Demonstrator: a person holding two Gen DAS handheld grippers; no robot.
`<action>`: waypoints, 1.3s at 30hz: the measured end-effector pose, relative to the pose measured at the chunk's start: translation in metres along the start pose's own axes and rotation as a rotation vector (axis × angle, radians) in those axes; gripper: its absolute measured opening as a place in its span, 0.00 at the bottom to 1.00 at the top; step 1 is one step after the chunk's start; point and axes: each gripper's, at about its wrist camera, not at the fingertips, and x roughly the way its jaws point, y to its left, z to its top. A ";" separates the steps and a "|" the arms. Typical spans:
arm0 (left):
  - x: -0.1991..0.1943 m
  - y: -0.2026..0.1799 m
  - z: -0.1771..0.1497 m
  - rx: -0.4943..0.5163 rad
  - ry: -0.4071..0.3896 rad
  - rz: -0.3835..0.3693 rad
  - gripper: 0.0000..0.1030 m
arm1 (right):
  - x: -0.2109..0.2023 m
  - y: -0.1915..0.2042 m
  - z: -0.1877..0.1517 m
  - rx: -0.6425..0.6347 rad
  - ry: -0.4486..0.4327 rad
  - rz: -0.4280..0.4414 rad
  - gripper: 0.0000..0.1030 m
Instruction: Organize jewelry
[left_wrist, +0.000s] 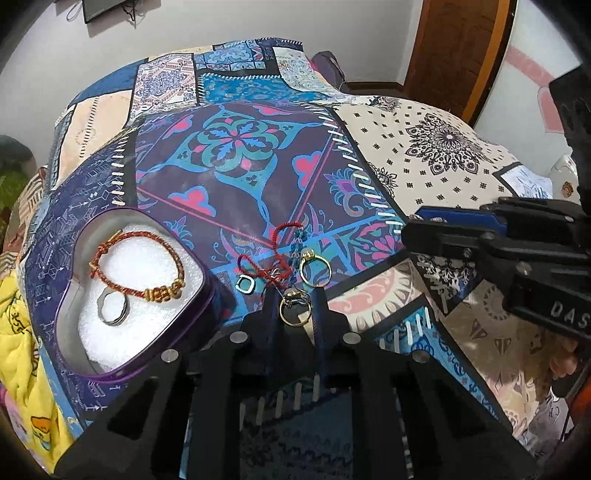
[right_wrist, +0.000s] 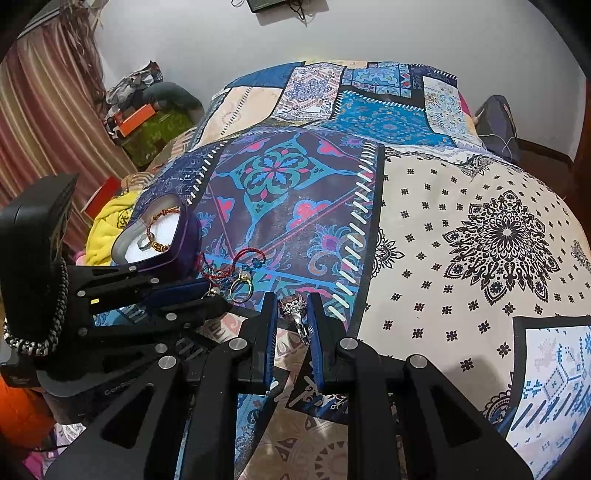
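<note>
A purple heart-shaped tin (left_wrist: 207, 295) with white foam holds a red-and-gold bracelet (left_wrist: 122, 258) and a silver ring (left_wrist: 112, 308); the tin also shows in the right wrist view (right_wrist: 184, 236). On the bedspread lie a red cord (left_wrist: 280, 236), a small silver buckle (left_wrist: 245, 285) and a gold ring (left_wrist: 312, 271). My left gripper (left_wrist: 294, 295) is closed on a second gold ring (left_wrist: 293, 310). My right gripper (right_wrist: 293, 299) is closed on a silver ring (right_wrist: 297, 314), held just above the bedspread.
A patchwork bedspread (right_wrist: 461, 240) covers the bed. A yellow blanket (left_wrist: 22, 332) lies at the left edge. Clutter and a curtain (right_wrist: 48, 92) stand beyond the bed's left side. A wooden door (left_wrist: 454, 48) is at the back right.
</note>
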 end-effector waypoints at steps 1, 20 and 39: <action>-0.002 0.000 -0.002 0.004 0.001 -0.003 0.16 | -0.001 0.000 0.000 0.001 -0.002 0.002 0.14; -0.053 0.012 -0.024 -0.009 -0.035 -0.028 0.16 | -0.011 0.018 0.002 -0.023 -0.019 0.011 0.14; -0.045 0.018 -0.031 0.010 0.016 -0.038 0.32 | -0.005 0.026 0.002 -0.027 -0.001 0.022 0.14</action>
